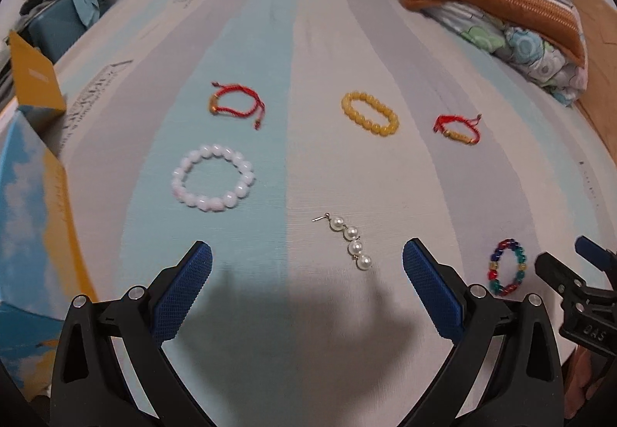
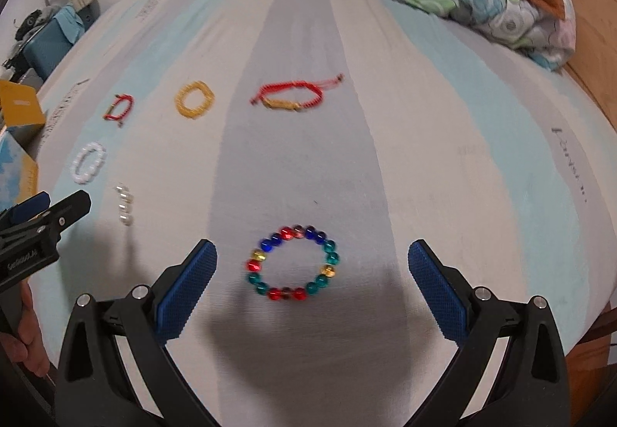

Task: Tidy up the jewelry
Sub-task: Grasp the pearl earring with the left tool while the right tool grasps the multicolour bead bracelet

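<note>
Colour bracelet (image 2: 293, 262) between wide-open, empty right gripper (image 2: 312, 273); left gripper (image 1: 307, 274) same, over pearls (image 1: 349, 242). Nothing grabbed yet, next: lower, pinch beads.

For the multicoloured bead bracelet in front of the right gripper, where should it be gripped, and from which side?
Come down from above with the right gripper, which is open, and pinch one arc of the multicoloured bead bracelet, probably the near red beads. It lies flat as an open ring on the bedsheet, so only its beaded rim offers purchase.
</note>
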Demonstrator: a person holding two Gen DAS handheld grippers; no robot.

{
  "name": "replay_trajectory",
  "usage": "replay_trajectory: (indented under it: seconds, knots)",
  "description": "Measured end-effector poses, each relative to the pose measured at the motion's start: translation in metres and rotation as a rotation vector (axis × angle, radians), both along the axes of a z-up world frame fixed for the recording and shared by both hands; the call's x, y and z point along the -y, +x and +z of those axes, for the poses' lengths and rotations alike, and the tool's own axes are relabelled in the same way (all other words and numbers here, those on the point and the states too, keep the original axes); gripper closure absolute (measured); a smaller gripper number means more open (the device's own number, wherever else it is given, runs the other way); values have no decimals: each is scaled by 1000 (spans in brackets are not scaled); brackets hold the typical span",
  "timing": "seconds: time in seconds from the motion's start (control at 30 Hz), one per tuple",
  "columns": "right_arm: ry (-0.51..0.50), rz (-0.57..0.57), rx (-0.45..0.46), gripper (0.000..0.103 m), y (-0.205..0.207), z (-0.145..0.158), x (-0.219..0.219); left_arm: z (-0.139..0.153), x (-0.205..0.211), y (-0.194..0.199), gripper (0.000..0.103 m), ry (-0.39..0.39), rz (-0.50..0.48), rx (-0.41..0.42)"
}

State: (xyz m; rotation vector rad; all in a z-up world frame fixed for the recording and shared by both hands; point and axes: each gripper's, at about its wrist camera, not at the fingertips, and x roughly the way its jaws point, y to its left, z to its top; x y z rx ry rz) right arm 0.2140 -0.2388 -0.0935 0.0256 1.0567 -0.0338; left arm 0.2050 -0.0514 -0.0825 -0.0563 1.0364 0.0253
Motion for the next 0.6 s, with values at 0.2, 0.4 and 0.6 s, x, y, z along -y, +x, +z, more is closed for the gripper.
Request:
replay_trajectory:
  seconds: [0.2,0.4,0.6]
  knots:
    - [14,-28,-48,11,4,-27,18,-28,11,15,6,19,15,-24]
    - [23,-41,-84,20,8,-45,27,-48,13,25,7,32,40,-62]
    - [15,-50,-92,30,8,-55,27,-53,14,24,10,63,34,-50]
